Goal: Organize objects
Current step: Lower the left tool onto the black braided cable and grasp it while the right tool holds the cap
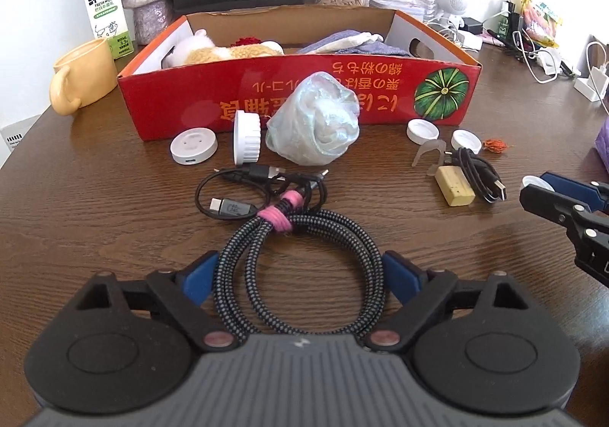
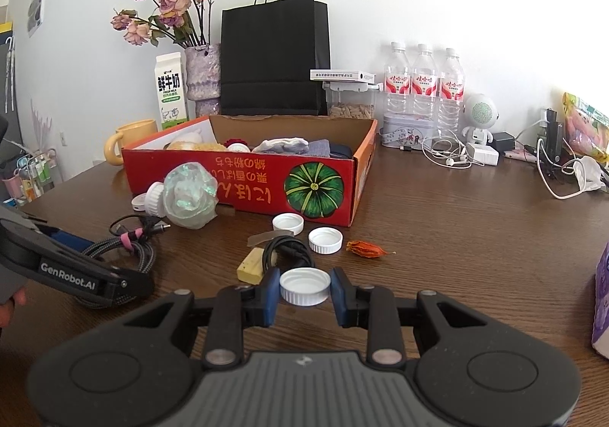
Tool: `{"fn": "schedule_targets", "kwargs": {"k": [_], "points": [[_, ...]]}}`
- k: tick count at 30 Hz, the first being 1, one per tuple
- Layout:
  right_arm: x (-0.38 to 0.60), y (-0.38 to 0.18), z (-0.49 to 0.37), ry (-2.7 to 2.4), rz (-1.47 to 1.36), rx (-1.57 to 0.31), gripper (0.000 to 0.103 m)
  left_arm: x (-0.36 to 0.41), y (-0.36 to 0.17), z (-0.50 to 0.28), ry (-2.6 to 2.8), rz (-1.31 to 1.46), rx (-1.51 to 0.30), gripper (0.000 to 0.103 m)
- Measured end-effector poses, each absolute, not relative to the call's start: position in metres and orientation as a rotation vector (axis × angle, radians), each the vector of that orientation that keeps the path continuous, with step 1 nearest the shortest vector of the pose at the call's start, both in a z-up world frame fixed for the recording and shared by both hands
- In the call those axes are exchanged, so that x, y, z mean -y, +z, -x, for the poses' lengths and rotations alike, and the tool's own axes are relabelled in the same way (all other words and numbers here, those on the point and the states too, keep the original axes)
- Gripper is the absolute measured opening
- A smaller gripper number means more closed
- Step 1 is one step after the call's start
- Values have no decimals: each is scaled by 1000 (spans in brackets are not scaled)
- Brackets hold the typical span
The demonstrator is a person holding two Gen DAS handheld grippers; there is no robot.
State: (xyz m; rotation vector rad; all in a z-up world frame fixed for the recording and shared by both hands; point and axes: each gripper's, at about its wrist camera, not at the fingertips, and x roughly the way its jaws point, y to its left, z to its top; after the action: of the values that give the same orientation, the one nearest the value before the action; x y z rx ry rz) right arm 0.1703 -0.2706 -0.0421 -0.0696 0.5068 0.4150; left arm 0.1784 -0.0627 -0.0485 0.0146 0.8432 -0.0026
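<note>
Between the spread blue fingers of the left tool [image 1: 298, 280], well short of the red box [image 1: 297, 91], lies the braided cable coil [image 1: 300, 274], untouched; the right tool [image 2: 304, 291] grips a white cap [image 2: 304, 287].

Both wrist cams low, facing red box [image 1: 297, 91]

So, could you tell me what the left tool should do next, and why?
Probably close on the braided cable coil. The left tool already straddles the coil with its blue pads apart on either side, and the right tool is busy holding a white cap. The red box lies just beyond.
</note>
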Motion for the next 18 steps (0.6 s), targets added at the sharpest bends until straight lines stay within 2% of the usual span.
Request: {"fn": "schedule_targets", "kwargs": {"k": [18], "points": [[272, -43, -172, 401, 53, -516, 27, 57, -49, -152, -50, 12, -799, 89]]}}
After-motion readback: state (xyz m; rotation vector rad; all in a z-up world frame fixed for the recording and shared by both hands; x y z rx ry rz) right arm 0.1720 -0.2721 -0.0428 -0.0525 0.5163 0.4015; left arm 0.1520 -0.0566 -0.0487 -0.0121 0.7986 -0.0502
